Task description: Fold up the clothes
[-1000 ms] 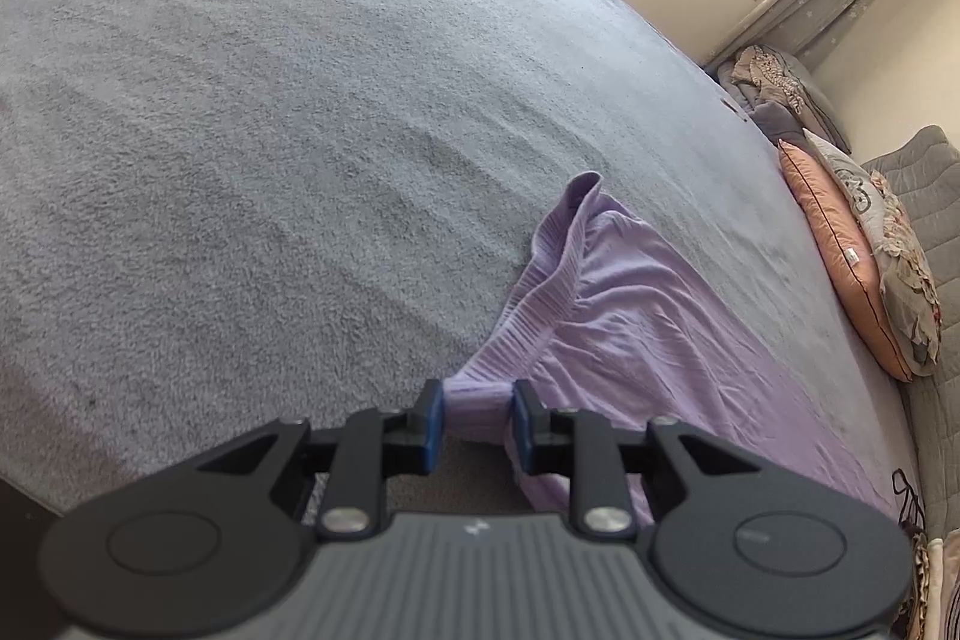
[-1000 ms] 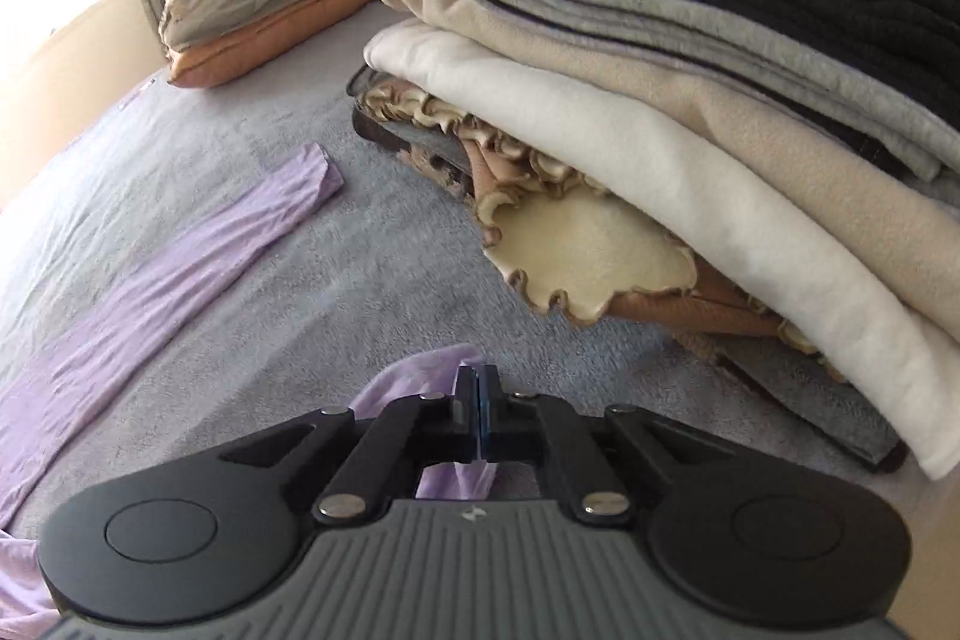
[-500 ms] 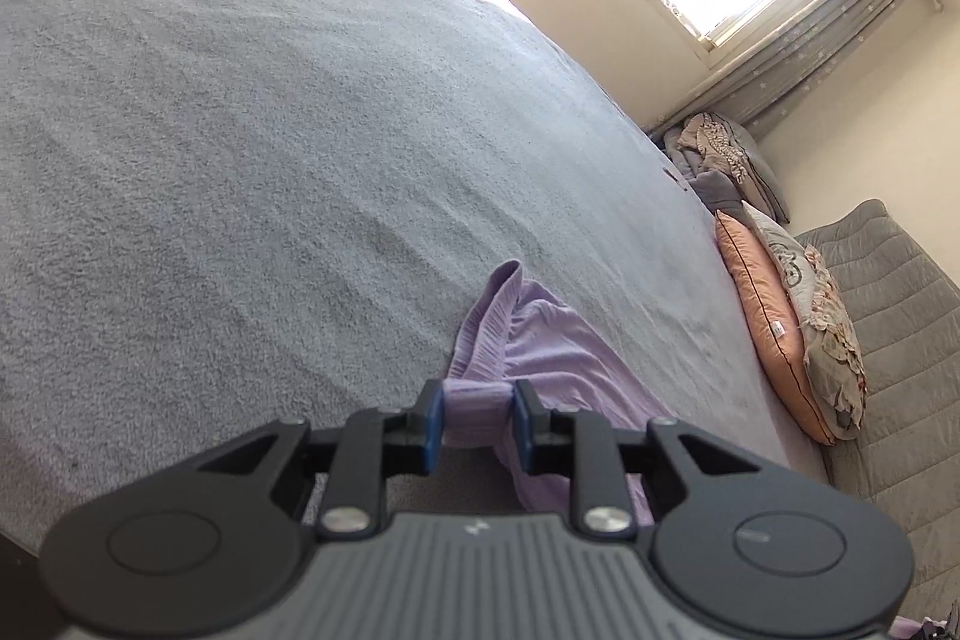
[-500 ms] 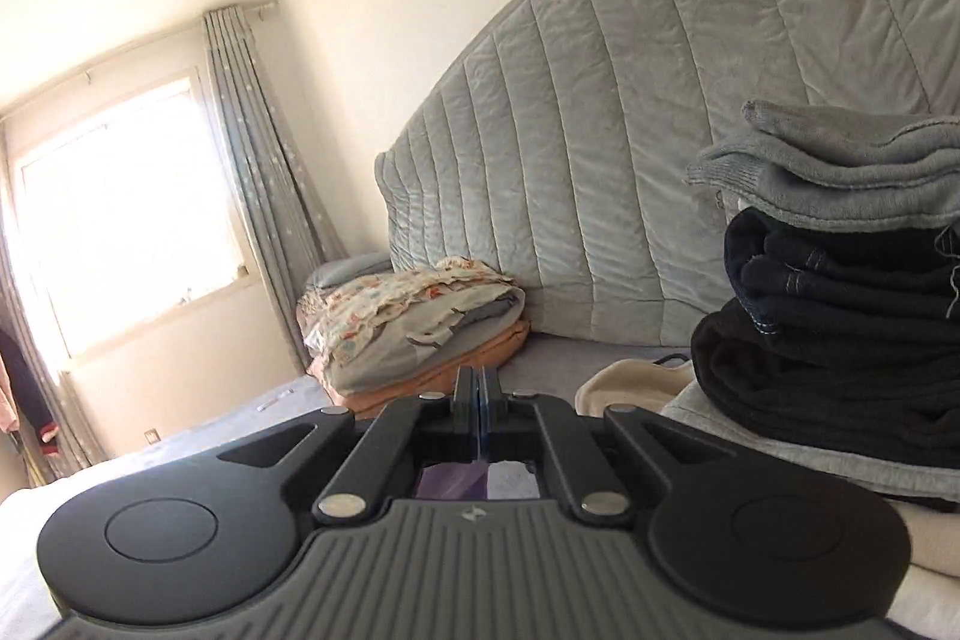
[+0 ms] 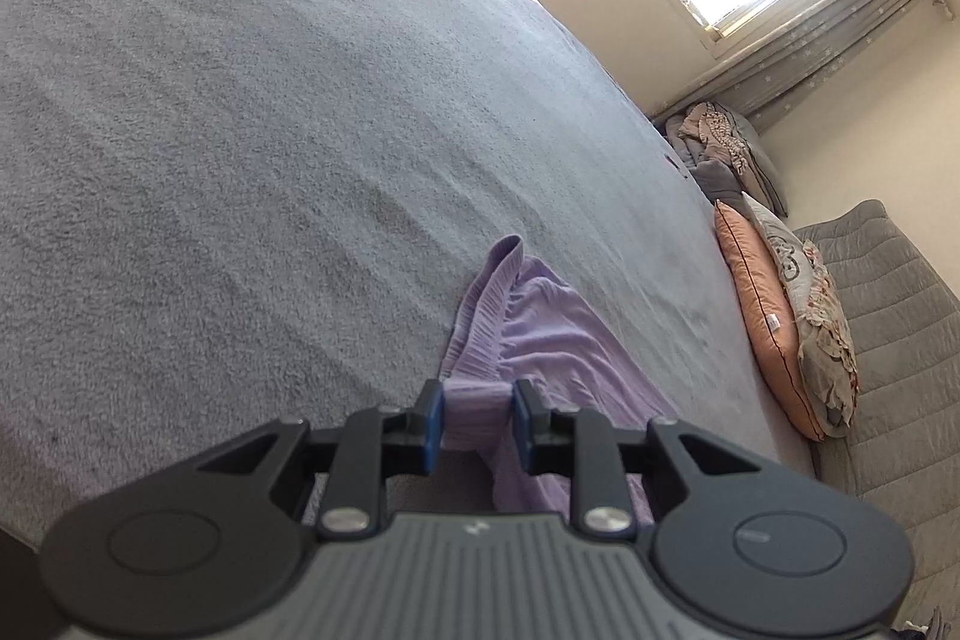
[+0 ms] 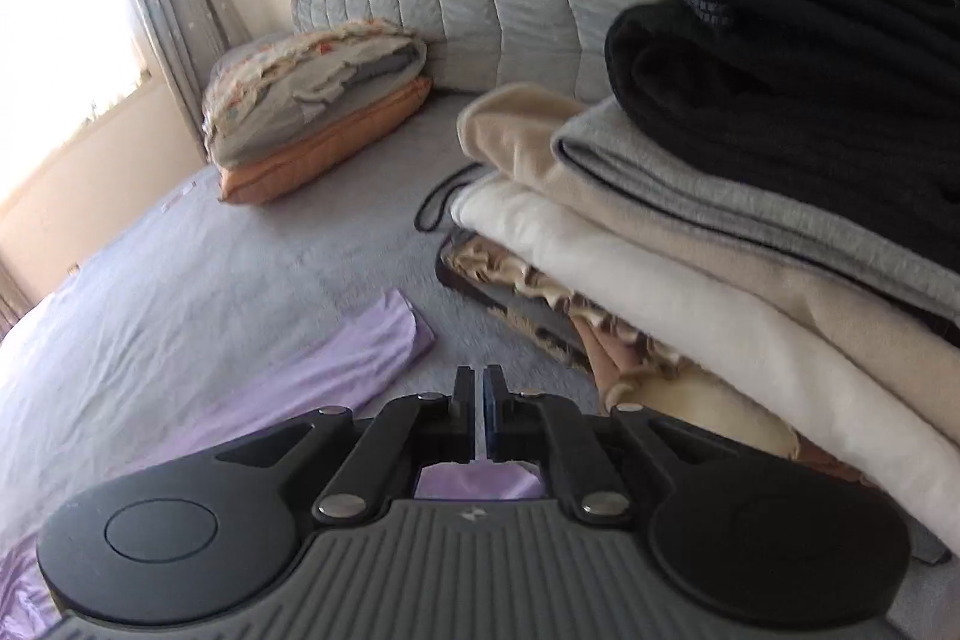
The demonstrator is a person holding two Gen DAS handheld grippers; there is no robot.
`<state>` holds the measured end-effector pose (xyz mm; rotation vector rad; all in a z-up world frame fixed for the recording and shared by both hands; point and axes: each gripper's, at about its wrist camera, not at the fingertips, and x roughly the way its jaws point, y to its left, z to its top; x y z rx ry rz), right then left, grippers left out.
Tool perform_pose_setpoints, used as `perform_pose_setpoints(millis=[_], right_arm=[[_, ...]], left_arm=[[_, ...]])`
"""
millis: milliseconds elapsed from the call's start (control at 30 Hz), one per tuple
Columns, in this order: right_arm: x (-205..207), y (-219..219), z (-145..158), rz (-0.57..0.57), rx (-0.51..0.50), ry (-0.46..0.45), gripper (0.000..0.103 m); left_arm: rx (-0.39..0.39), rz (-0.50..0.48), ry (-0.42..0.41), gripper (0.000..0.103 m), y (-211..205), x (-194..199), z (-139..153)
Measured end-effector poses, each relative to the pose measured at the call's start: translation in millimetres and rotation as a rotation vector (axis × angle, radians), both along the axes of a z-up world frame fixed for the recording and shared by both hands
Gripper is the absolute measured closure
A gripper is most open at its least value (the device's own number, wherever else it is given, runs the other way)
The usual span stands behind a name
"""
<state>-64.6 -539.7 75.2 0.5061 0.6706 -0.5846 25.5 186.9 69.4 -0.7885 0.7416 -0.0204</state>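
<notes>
The lilac garment (image 5: 558,340) runs under the left claw's (image 5: 478,421) body, its near part hidden. In the right wrist view it (image 6: 336,370) is smeared by blur and cut by the left edge. The folded pile (image 6: 750,172) leaves the frame right.

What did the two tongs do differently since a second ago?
The right tongs were pinching the purple garment; now their jaws are opening, with a thin gap and no cloth between them. Their view swung up to the headboard and back down to the bed. The left tongs still pinch the garment's ribbed edge, barely moved.
</notes>
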Motion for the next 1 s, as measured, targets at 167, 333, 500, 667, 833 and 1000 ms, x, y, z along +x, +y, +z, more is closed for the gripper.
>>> perform_pose_setpoints(millis=[167,333,500,667,833,1000], right_arm=[[-26.2,-9.2,-20.0,-0.021,0.139,0.011,0.096],[-13.1,-8.0,-44.3,0.028,0.28,0.005,0.096],[-10.5,-13.7,-41.1,-0.03,0.31,-0.066,0.077],[-2.8,-7.4,-40.0,-0.003,0.28,-0.057,0.073],[1.3,-6.4,-43.9,0.004,0.252,-0.031,0.092],[-3.7,-6.5,-32.0,-0.012,0.213,-0.109,0.1]], left_arm=[[-0.004,0.003,0.006,0.078,0.6,1.8,-1.3],[-0.012,-0.006,0.009,0.078,-2.2,3.6,-2.0],[-0.007,-0.008,0.011,0.078,-0.9,2.8,-2.7],[-0.013,-0.013,0.016,0.078,-3.2,4.8,-4.4],[-0.007,-0.014,0.018,0.078,-4.0,4.9,-4.8],[-0.007,-0.005,0.02,0.078,-1.0,5.1,-4.9]])
